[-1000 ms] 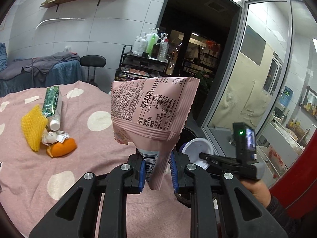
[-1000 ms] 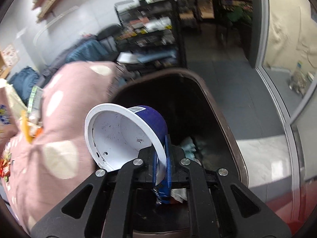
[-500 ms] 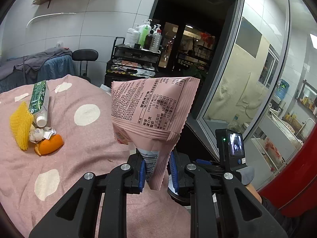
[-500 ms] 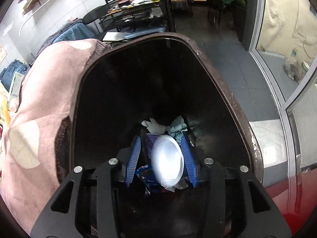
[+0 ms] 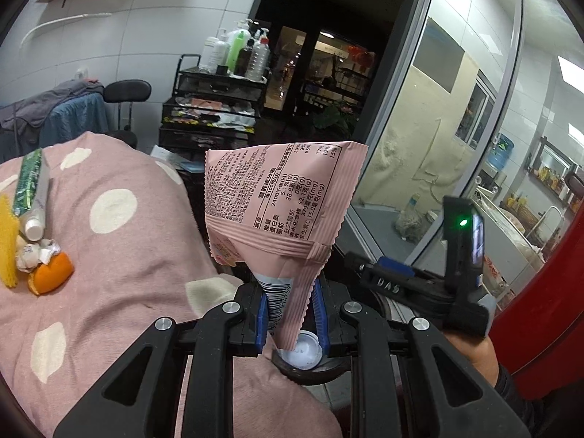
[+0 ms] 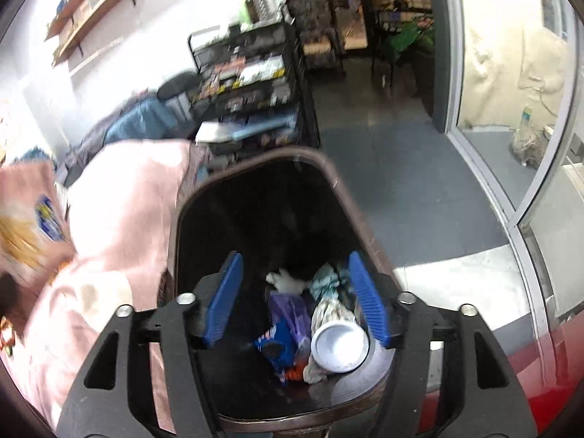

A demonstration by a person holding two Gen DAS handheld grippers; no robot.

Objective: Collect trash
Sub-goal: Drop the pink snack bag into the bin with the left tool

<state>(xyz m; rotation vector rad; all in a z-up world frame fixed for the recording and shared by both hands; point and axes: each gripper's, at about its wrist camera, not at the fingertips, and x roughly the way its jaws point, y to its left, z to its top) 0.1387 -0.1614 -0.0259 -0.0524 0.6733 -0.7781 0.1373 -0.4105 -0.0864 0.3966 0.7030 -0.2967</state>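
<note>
My left gripper (image 5: 288,314) is shut on a pink snack wrapper (image 5: 281,204) and holds it upright at the table's right edge. My right gripper (image 6: 295,295) is open and empty above the dark trash bin (image 6: 350,197). A white cup (image 6: 339,341) lies inside the bin on other litter; it also shows in the left wrist view (image 5: 303,352). The right gripper's body (image 5: 430,284) shows to the right in the left wrist view. On the pink dotted tablecloth (image 5: 120,266) lie an orange peel (image 5: 51,273), crumpled paper (image 5: 34,252), a yellow net (image 5: 7,241) and a green tube (image 5: 31,193).
A black cart (image 5: 215,109) with bottles stands behind the table. A chair (image 5: 126,93) is beside it. A glass partition (image 5: 430,116) runs on the right. A red surface (image 6: 511,365) borders the bin.
The right gripper opened and let go of the white cup, which dropped into the bin. It then lifted and tilted up. The left gripper with the wrapper moved toward the bin.
</note>
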